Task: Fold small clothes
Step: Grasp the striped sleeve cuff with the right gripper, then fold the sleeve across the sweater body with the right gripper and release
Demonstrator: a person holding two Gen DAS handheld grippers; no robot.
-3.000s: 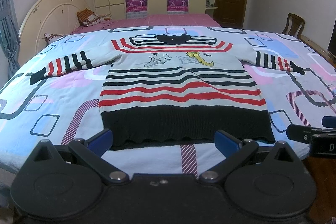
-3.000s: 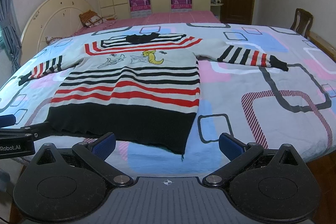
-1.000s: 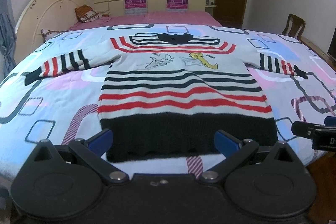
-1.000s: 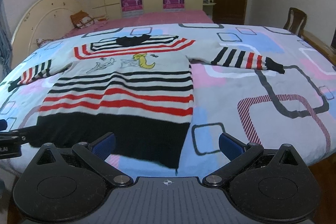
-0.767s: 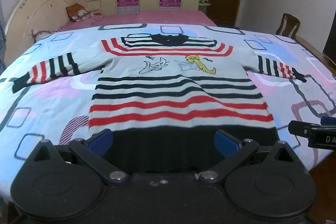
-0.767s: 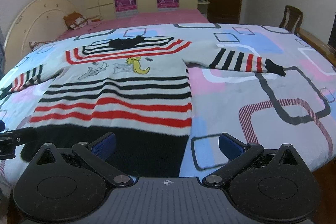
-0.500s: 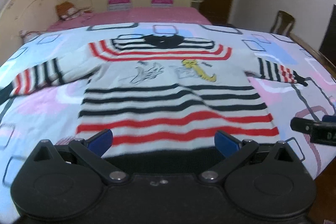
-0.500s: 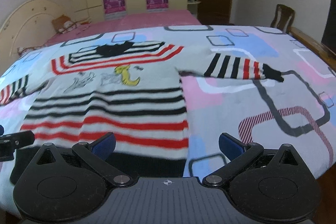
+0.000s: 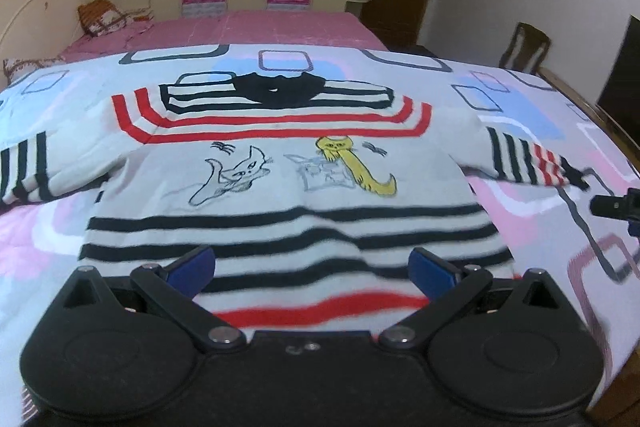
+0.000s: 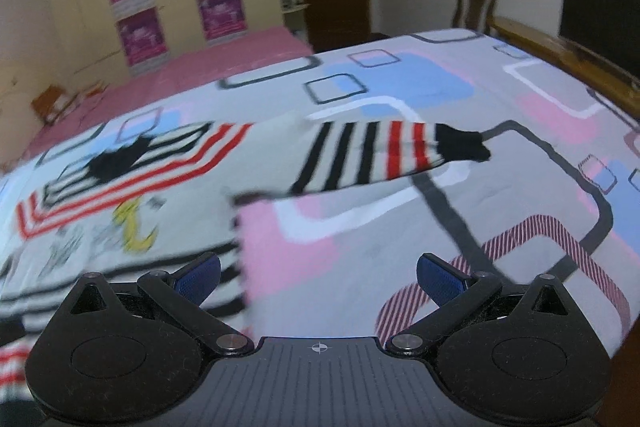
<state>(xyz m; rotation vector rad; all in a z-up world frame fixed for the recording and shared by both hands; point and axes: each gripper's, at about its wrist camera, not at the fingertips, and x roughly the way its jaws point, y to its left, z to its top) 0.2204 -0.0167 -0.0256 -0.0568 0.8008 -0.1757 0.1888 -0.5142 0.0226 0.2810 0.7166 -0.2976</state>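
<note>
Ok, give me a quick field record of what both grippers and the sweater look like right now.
garment: striped sweater, spread flat on the bed, unfolded
sleeves: both stretched outward; right sleeve in the right wrist view
left gripper: open, over the sweater's body, holding nothing
right gripper: open, over the sweater's right edge and bare bedspread, holding nothing
image quality: right wrist view blurred

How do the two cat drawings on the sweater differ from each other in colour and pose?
The left cat is only a dark outline with no fill; the right cat is filled yellow. The left cat stretches sideways with its head to the right; the yellow cat hangs downward, tail curling right at the bottom. Both sit on the sweater chest, below the red stripes.
</note>
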